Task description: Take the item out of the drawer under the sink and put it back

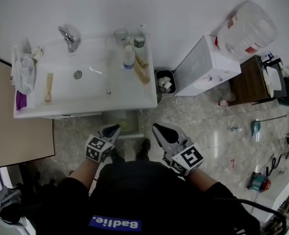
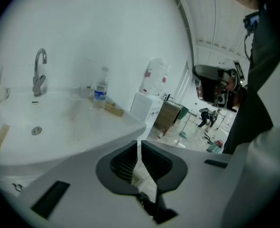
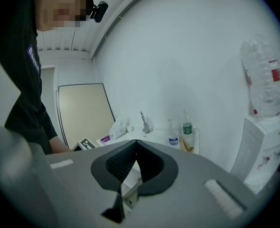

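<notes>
The left gripper point(image 2: 139, 143) and the right gripper point(image 3: 135, 143) both have their jaws closed on nothing. Beyond the left jaws a bottle point(image 2: 100, 93) with a blue label, its print too small to read, stands on the sink point(image 2: 83, 127) worktop near the tap point(image 2: 38, 77). A red-labelled water jug point(image 3: 263, 77) stands to the right of the right jaws. The item shows in no view.

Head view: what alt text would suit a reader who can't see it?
Seen from above, a person stands at a white sink, holding the left gripper and right gripper, both shut and empty, in front of it. A faucet and a water bottle sit on the sink; a bin and a water dispenser stand to its right.
</notes>
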The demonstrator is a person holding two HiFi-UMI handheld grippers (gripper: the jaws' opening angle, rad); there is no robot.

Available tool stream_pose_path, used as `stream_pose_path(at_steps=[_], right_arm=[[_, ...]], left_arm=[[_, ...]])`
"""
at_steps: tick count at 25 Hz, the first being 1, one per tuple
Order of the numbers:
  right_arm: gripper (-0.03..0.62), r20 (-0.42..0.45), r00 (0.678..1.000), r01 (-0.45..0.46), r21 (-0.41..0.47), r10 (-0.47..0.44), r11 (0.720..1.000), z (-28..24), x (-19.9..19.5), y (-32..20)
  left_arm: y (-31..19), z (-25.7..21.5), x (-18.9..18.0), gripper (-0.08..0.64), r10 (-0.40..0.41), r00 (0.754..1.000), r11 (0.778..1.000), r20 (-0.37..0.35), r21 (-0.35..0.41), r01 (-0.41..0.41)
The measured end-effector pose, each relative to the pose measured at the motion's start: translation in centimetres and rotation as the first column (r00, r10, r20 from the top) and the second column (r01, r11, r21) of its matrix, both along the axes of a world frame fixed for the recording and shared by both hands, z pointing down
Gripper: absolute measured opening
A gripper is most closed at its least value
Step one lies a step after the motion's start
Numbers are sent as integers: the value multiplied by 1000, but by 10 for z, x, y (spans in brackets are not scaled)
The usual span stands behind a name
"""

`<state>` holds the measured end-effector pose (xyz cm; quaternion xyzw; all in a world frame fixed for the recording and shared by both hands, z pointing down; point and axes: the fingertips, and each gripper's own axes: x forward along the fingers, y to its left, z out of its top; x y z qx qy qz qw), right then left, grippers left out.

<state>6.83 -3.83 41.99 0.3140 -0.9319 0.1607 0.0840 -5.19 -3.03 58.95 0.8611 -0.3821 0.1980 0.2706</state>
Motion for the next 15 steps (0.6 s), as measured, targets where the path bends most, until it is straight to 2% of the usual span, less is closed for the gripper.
stream_pose_path(at_steps=[3, 6, 9, 15], right_arm=[[2, -1, 1000, -20, 2, 20, 1000, 5, 9, -5], [2, -14, 999, -35, -22, 35, 999, 14, 14, -8], [2, -33, 999, -37, -36, 36, 999, 20, 19, -8], [2, -52, 994, -98, -103, 93, 990, 39, 39, -2]], left_arm=[[0, 34, 2, 9, 27, 998, 997, 60, -73, -23], [-5, 57, 8, 9, 68, 994, 993, 88, -103, -59], [-7, 84, 11, 56, 97, 987, 985, 126, -155, -77], [-14, 148, -3, 80, 87, 966, 964, 243, -265, -20]])
